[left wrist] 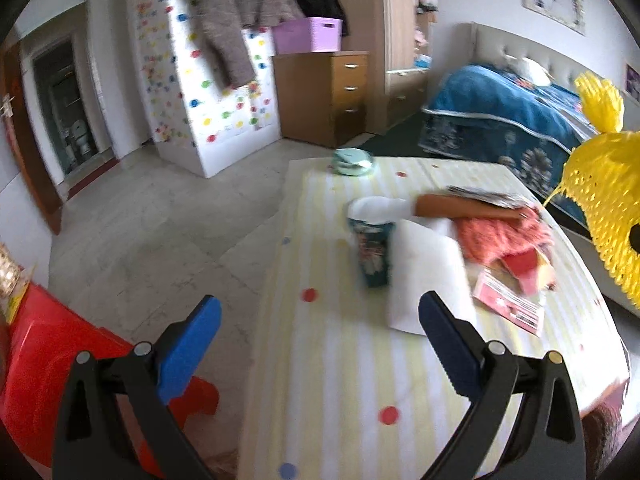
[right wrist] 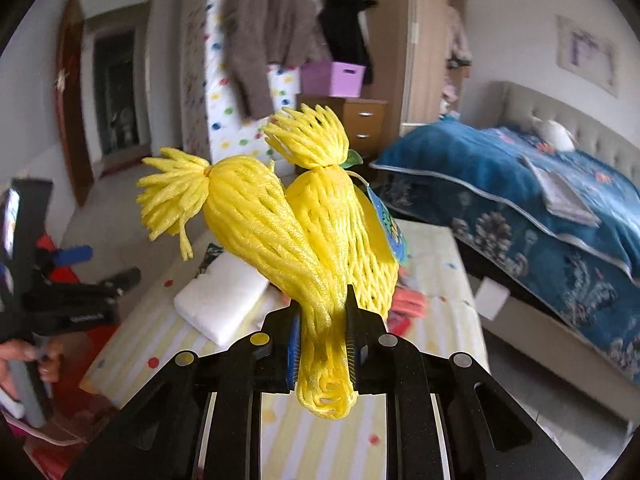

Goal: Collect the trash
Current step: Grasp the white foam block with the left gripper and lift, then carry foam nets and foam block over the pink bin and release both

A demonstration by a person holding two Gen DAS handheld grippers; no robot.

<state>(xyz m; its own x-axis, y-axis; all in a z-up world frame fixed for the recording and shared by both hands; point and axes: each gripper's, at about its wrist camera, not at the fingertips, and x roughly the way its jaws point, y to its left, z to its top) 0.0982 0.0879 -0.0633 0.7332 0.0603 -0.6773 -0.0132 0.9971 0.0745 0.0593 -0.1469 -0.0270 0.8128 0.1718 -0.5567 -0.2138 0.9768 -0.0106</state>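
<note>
My right gripper (right wrist: 322, 340) is shut on yellow foam fruit netting (right wrist: 280, 232), two bunched sleeves held up above the table; the netting also shows at the right edge of the left wrist view (left wrist: 604, 200). My left gripper (left wrist: 320, 320) is open and empty above the near end of the striped table (left wrist: 340, 380). On the table ahead of it stand a teal paper cup (left wrist: 370, 248), a white foam sheet (left wrist: 424, 276), an orange net (left wrist: 500, 236), red wrappers (left wrist: 512, 300) and a light green lidded container (left wrist: 352, 162) at the far end.
A red plastic stool (left wrist: 48, 360) stands left of the table. A bed with a blue cover (left wrist: 500, 120) is at the right. A wooden drawer cabinet (left wrist: 324, 96) with a purple bin (left wrist: 308, 34) stands behind, beside a dotted wardrobe (left wrist: 208, 92).
</note>
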